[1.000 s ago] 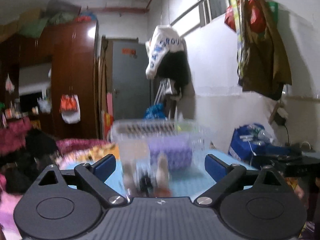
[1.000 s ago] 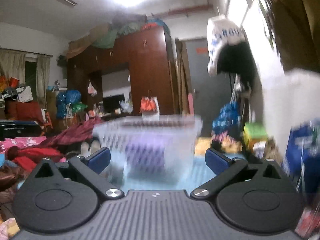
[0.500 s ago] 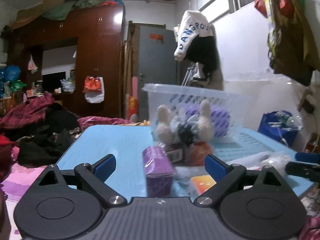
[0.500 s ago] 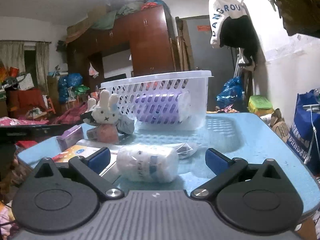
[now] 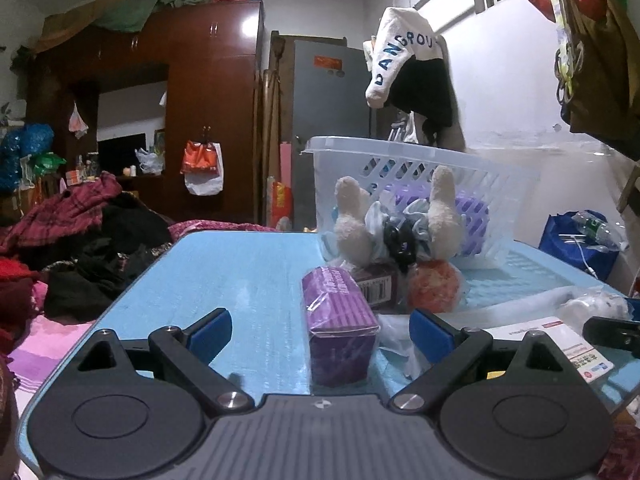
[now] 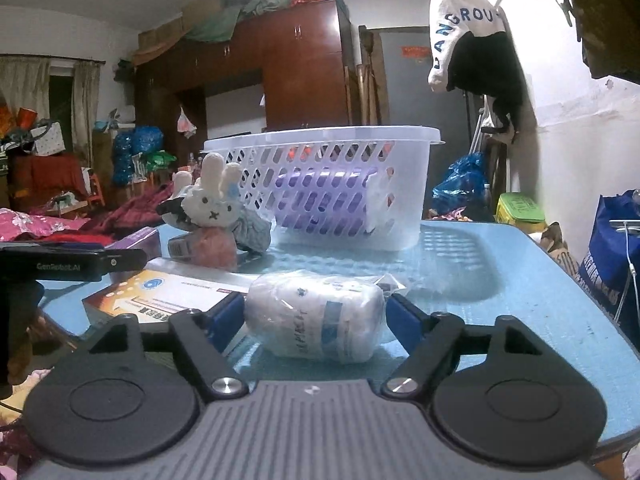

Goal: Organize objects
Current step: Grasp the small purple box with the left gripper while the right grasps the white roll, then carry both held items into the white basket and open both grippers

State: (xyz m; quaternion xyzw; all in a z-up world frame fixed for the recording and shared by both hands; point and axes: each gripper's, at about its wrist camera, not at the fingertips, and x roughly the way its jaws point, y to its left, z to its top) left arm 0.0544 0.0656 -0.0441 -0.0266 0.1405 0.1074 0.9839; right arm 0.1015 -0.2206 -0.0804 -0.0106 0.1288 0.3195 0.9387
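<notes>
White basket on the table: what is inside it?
Through the white basket's slotted wall, one purple-striped roll or packet shows, lying on its side. Anything else inside is hidden by the wall and rim.

Dim indoor light, cool bluish cast – both views sharp enough, heavy fisheye bend

Light comes from overhead: the ceiling is blown out white in the right wrist view, and the wardrobe [image 5: 212, 92] door catches a glare spot. The basket [image 6: 320, 184] throws a soft hole-patterned shadow on the blue table [image 6: 520, 280]. Walls and door bow at the edges, corners go black – no real motion blur.
</notes>
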